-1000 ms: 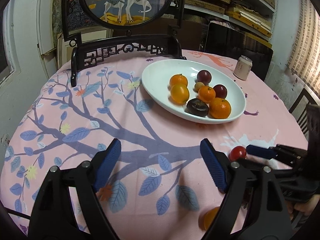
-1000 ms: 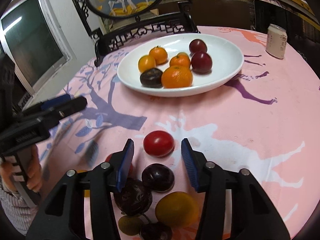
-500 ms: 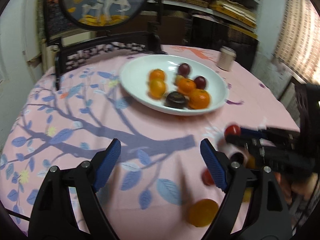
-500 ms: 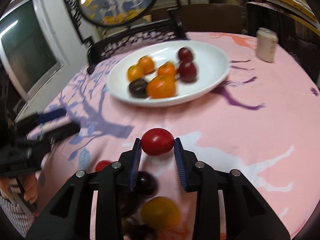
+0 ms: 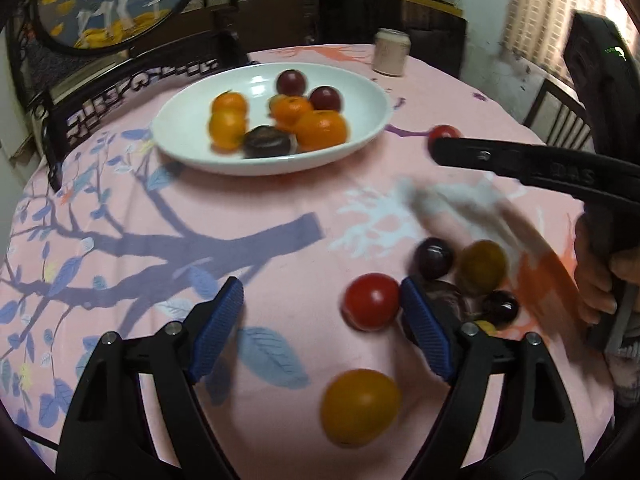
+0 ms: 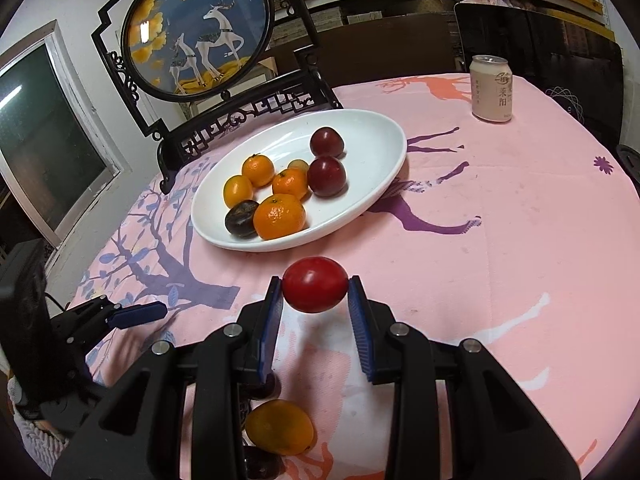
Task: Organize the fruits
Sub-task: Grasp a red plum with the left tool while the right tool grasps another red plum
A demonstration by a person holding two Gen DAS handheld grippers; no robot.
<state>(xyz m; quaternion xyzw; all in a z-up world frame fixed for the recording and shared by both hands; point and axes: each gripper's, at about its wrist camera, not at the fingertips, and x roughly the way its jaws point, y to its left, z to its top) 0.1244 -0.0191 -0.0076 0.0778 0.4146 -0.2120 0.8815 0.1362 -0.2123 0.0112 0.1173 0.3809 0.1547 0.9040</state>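
Note:
My right gripper (image 6: 315, 293) is shut on a red tomato (image 6: 314, 289) and holds it above the cloth, short of the white plate (image 6: 372, 128). The plate holds several oranges, two dark red plums and a dark fruit. In the left wrist view the plate (image 5: 176, 120) is far ahead, and the right gripper (image 5: 438, 146) shows at the right with the tomato (image 5: 443, 133). My left gripper (image 5: 322, 322) is open and empty. A second red tomato (image 5: 371, 301) lies beside its right finger, an orange fruit (image 5: 360, 406) lies nearer, and dark plums (image 5: 434, 258) lie to the right.
A drink can (image 6: 491, 89) stands at the far right of the pink tablecloth. A carved black stand with a round deer picture (image 6: 200, 28) stands behind the plate. Loose fruit (image 6: 279, 426) lies under the right gripper. A dark chair back (image 6: 540, 40) is behind the table.
My right gripper closed on the red tomato, lifted it and carried it toward the plate. My left gripper swung right toward the loose fruit.

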